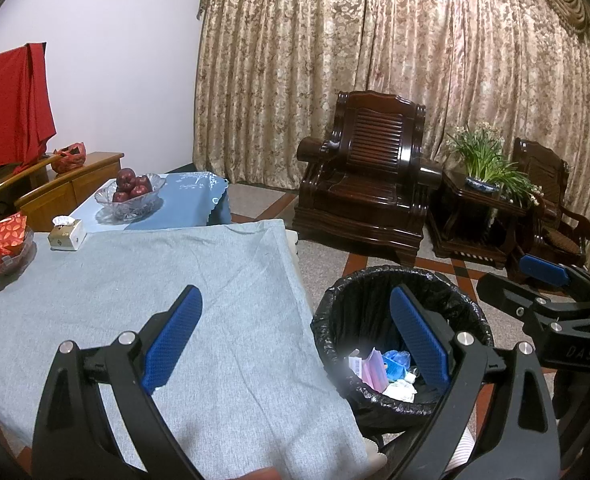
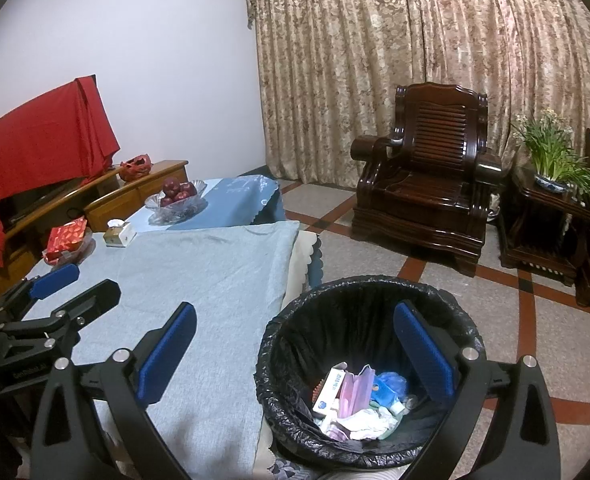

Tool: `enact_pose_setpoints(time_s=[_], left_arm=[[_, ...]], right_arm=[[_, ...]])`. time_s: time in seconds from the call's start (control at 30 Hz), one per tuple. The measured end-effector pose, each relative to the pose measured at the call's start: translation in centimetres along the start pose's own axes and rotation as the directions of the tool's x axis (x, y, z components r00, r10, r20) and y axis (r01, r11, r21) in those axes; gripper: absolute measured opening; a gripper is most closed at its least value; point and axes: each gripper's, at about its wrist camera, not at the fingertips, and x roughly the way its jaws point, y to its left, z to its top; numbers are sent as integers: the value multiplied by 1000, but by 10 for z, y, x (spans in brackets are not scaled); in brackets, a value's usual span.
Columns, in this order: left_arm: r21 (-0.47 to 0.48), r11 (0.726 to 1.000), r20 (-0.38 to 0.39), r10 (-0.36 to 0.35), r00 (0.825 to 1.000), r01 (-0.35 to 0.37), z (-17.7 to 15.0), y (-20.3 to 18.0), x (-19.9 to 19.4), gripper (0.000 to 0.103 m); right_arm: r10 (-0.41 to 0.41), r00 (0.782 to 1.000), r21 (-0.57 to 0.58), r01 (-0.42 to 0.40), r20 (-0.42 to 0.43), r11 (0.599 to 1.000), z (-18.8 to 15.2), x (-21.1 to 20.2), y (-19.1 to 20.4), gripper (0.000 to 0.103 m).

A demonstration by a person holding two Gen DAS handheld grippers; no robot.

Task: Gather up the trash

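Two hand-held grippers (image 1: pixel 295 340) (image 2: pixel 295 356) spread apart, empty, trash (image 2: pixel 359 404) in bin (image 2: pixel 367 292) below right one.

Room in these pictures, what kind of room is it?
Probably a home living room: a carved wooden armchair stands before long patterned curtains, and a glass bowl of apples sits on a cloth-covered table.

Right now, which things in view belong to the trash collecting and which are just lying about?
Part of the job:
- trash bin with its black liner
- discarded packets and tissues inside it
- left gripper and right gripper, both open and empty

Just lying about:
- bowl of apples
- tissue box
- red packet in a glass dish
- potted plant
- wooden armchair
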Motion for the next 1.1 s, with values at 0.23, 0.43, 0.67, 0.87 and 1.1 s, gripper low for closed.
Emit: enact_pose_setpoints(time_s=[0.23, 0.43, 0.67, 0.87, 1.1], left_arm=[[1, 1000, -1, 0, 1000, 0, 1, 0, 0, 92], [1, 1000, 0, 1, 1000, -1, 1, 0, -1, 92], [0, 1000, -1, 1, 1000, -1, 2, -1, -1, 92], [0, 1000, -1, 0, 1000, 0, 3, 0, -1, 93], [-2, 1000, -6, 2, 1000, -2, 3, 1, -2, 93]], right_arm=[[1, 1000, 0, -1, 0, 1000, 1, 0, 0, 97], [1, 1000, 0, -1, -1, 1000, 1, 0, 0, 97], [1, 1000, 0, -1, -1, 1000, 2, 0, 0, 97], [0, 1000, -3, -1, -4, 1000, -1, 2, -1, 97], [-2, 1000, -3, 2, -4, 1000, -4, 2, -3, 97]])
